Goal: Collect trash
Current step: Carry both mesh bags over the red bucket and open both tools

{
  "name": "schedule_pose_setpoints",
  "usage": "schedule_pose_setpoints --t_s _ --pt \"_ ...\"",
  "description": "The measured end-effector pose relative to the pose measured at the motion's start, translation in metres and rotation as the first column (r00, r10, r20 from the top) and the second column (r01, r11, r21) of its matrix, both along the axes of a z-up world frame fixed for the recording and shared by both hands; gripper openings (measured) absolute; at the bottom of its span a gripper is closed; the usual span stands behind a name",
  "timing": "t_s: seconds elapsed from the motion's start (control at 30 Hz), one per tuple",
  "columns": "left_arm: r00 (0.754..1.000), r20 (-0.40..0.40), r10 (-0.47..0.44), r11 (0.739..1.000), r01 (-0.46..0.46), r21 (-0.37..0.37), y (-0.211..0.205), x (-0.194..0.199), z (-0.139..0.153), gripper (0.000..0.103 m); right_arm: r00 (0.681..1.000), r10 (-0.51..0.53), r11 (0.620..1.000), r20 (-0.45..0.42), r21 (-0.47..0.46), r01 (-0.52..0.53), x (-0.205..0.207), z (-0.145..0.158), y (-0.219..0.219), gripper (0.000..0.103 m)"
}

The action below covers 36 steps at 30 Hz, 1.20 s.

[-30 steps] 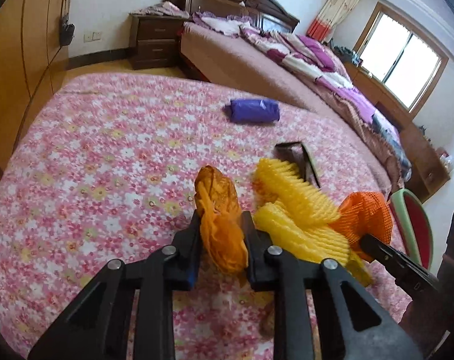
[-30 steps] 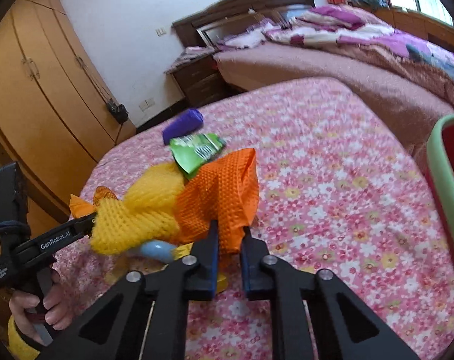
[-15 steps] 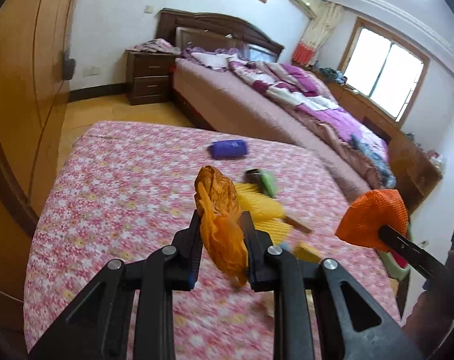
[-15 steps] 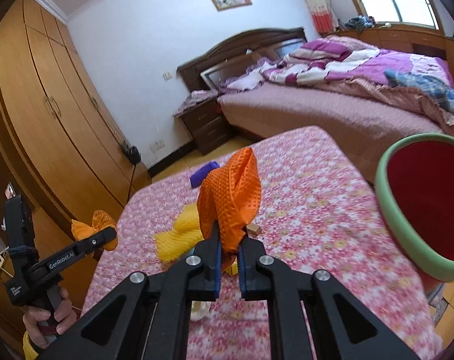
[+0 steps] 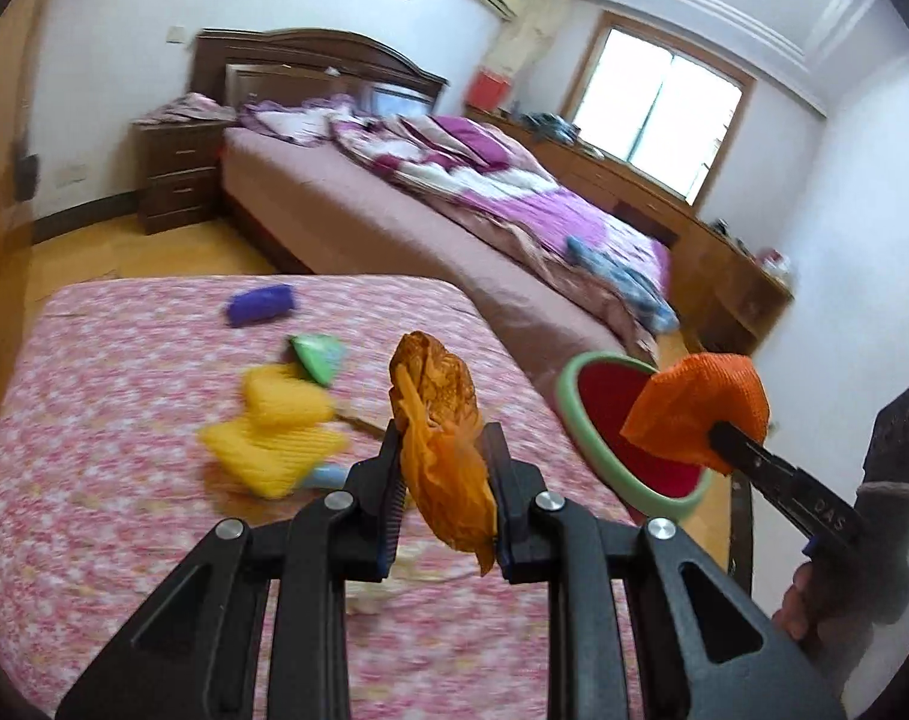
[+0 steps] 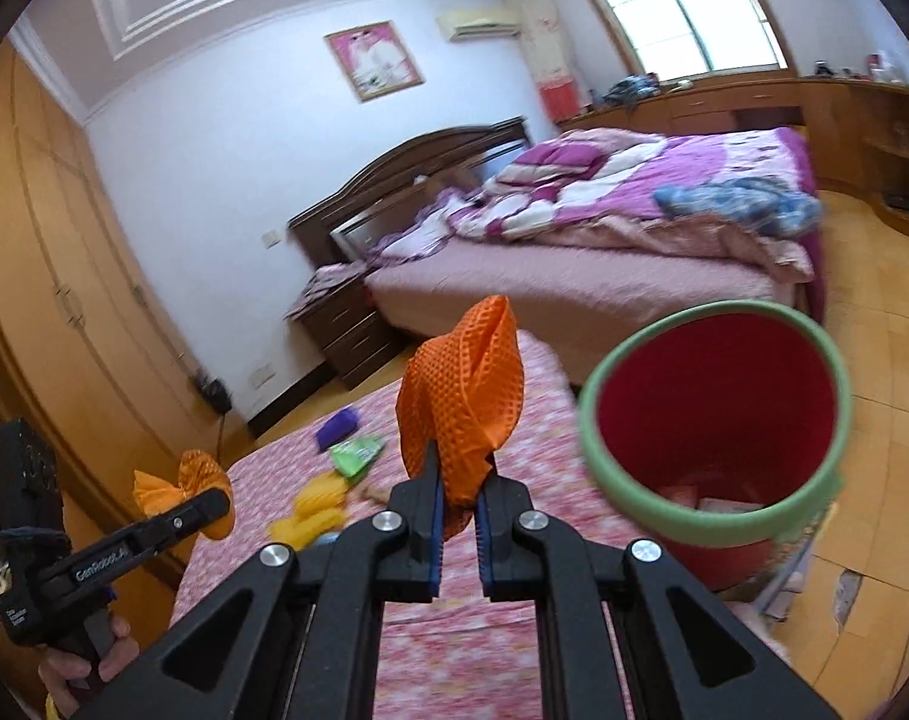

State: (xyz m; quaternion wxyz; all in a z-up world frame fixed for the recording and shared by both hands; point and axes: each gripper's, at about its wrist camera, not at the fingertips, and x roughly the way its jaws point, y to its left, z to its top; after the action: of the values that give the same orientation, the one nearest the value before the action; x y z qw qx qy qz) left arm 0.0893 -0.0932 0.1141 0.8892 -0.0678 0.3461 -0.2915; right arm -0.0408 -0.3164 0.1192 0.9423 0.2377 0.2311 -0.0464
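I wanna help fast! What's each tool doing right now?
Left tool: closed, holding the crumpled orange wrapper.
Right tool: closed, holding the orange foam net.

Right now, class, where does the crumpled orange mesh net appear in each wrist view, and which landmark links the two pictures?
Left wrist view: the crumpled orange mesh net is at the right, over the bin.
Right wrist view: it is at centre, left of the bin.
Shared landmark: the red bin with a green rim.
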Motion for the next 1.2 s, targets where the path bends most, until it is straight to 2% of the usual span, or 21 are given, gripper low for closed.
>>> schedule_pose_setpoints --t_s 0.3,0.57,0.77,0.87,0.93,1.03,1.1,1.2 --pt "0.987 -0.052 -0.149 0.987 0.152 0.054 -0.1 0.01 -0.01 0.024 0.991 -0.134 0.991 0.0 0.011 0.134 -0.025 -0.015 -0.064 0.01" --pt "0.966 -0.081 -0.244 0.964 0.251 0.088 -0.178 0.023 -0.028 0.024 0.98 -0.195 0.98 -0.05 0.035 0.197 -0.021 -0.045 -0.115 0.01" --pt "0.941 -0.128 -0.313 0.935 0.329 0.131 -0.23 0.029 -0.052 0.024 0.97 -0.22 0.972 -0.1 0.064 0.227 -0.015 -0.069 -0.14 0.012" --pt "0.93 -0.128 -0.344 0.918 0.361 0.162 -0.248 0.029 -0.059 0.024 0.967 -0.224 0.97 -0.117 0.074 0.234 -0.01 -0.076 -0.147 0.014" --pt "0.926 -0.1 -0.365 0.902 0.378 0.207 -0.259 0.024 -0.06 0.032 0.967 -0.223 0.969 -0.127 0.084 0.234 -0.007 -0.08 -0.151 0.015" --pt "0.93 -0.059 -0.362 0.896 0.365 0.253 -0.267 0.019 -0.06 0.047 0.966 -0.221 0.967 -0.132 0.102 0.235 -0.006 -0.085 -0.154 0.023" --pt "0.932 -0.056 -0.358 0.9 0.36 0.246 -0.268 0.019 -0.061 0.049 0.967 -0.22 0.965 -0.128 0.114 0.234 -0.008 -0.088 -0.155 0.029" --pt "0.937 -0.072 -0.342 0.905 0.349 0.241 -0.266 0.021 -0.064 0.049 0.968 -0.218 0.966 -0.124 0.116 0.233 -0.008 -0.088 -0.155 0.033"
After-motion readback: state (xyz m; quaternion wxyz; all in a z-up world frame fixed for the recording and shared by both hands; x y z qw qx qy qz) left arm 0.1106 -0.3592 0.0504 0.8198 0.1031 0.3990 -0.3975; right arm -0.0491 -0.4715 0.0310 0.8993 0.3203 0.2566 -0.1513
